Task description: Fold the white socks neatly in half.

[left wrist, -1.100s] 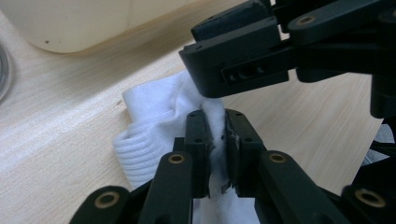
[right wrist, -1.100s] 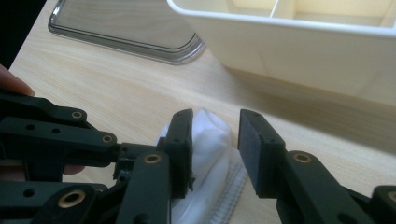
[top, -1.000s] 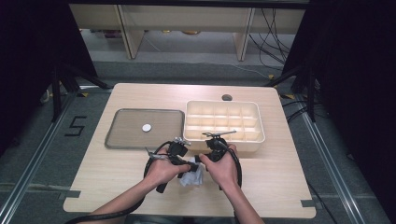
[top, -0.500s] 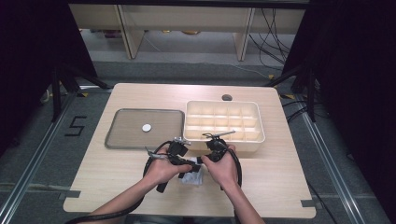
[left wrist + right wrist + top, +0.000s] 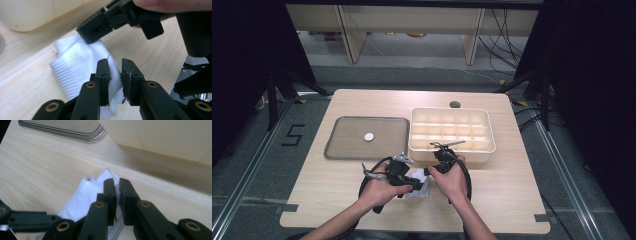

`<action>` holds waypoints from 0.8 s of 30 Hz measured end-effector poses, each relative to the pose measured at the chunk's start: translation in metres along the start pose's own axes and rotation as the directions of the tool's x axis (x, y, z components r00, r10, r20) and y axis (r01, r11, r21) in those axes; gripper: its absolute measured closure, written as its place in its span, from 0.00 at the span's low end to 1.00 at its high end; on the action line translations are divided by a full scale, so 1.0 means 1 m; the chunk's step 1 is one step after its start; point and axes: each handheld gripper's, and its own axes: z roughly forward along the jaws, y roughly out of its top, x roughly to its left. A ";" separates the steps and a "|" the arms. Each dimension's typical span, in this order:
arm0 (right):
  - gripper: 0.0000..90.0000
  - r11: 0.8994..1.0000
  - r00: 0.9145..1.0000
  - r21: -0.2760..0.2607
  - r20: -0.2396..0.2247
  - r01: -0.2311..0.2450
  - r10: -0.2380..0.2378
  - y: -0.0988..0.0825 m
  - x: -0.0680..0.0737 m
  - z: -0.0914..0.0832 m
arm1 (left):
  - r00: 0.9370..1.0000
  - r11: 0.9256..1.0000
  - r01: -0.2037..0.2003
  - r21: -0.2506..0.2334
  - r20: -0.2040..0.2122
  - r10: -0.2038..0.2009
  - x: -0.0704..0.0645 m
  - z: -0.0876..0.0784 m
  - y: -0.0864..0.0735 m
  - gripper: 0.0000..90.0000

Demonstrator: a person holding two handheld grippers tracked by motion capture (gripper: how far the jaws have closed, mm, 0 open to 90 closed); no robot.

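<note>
A white ribbed cloth point(image 5: 421, 189) lies crumpled on the wooden table in front of the box. Both of my grippers meet over it. In the left gripper view, the left gripper point(image 5: 115, 65) has a fold of the cloth point(image 5: 75, 62) between its jaws; they have just been closing and pinch it. The right gripper point(image 5: 117, 182) has also closed within the last second, and its jaws stand nearly together on a thin edge of the cloth point(image 5: 85, 192). From above, the left gripper point(image 5: 413, 183) reaches in from the left and the right gripper point(image 5: 432, 175) from the right.
A cream compartment box point(image 5: 452, 115) stands just behind the hands. A grey metal tray point(image 5: 347, 145) holding a small white disc point(image 5: 369, 136) sits to its left. A round hole point(image 5: 455, 104) marks the table's far edge. Dark stands flank the table.
The left hand has shifted slightly beside the cloth. The right hand has stayed where it was.
</note>
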 end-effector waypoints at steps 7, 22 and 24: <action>0.94 1.000 1.000 0.018 0.011 0.006 -0.006 -0.001 -0.001 0.002 | 1.000 1.000 -0.007 0.028 0.005 0.007 -0.004 0.012 -0.004 0.89; 0.87 0.995 0.993 -0.033 0.081 0.090 -0.087 0.000 0.005 -0.011 | 1.000 0.999 -0.019 0.037 0.011 0.019 -0.004 0.016 -0.005 0.89; 0.88 0.996 0.993 -0.049 0.092 0.077 -0.072 0.000 0.012 -0.018 | 1.000 0.999 -0.022 0.044 0.005 0.022 -0.004 0.016 -0.005 0.89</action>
